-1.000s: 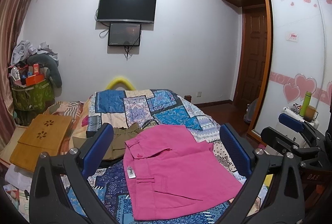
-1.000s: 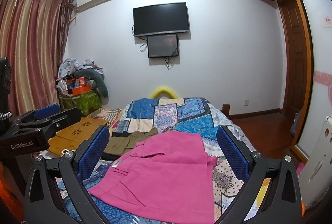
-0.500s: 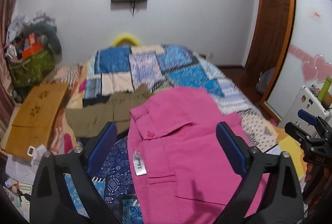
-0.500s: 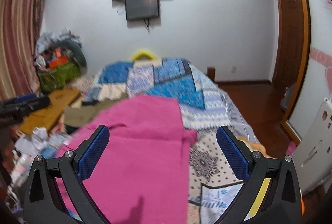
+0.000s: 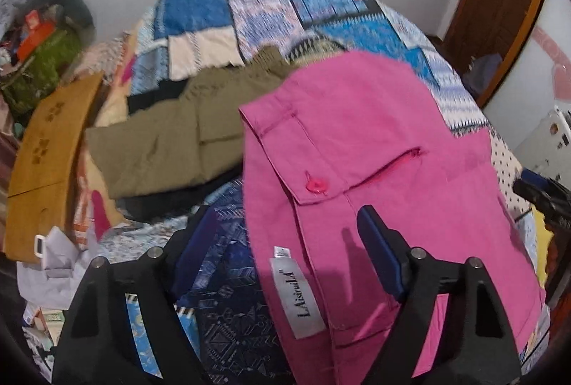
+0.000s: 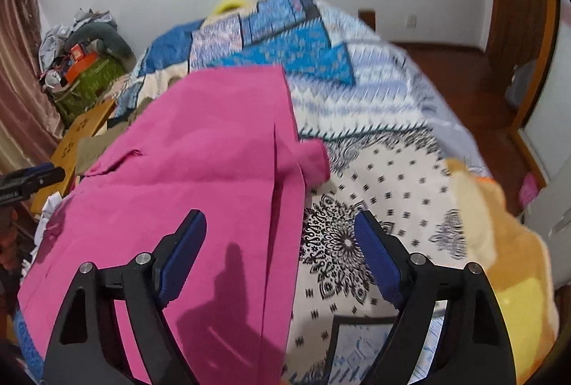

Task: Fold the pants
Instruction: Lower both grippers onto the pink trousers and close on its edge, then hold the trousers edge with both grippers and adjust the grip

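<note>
Two grippers, both tipped down over the bed (image 6: 410, 170) from a level view across the room half a second back. Left gripper (image 5: 289, 235): jaws just closing from widest, wide apart yet, nothing pinched; straddling the left edge of the pink pants (image 5: 374, 142) near the white label (image 5: 298, 292). Right gripper (image 6: 280, 238): jaws likewise just closing, wide apart yet, empty; straddling the pants' right edge. Pink pants (image 6: 200, 163): flat on the patchwork quilt (image 5: 249, 13), button flap up, partly overlapping olive pants (image 5: 171, 142). Judged stage: approach, grasp of both side edges pending; fold not yet begun.
</note>
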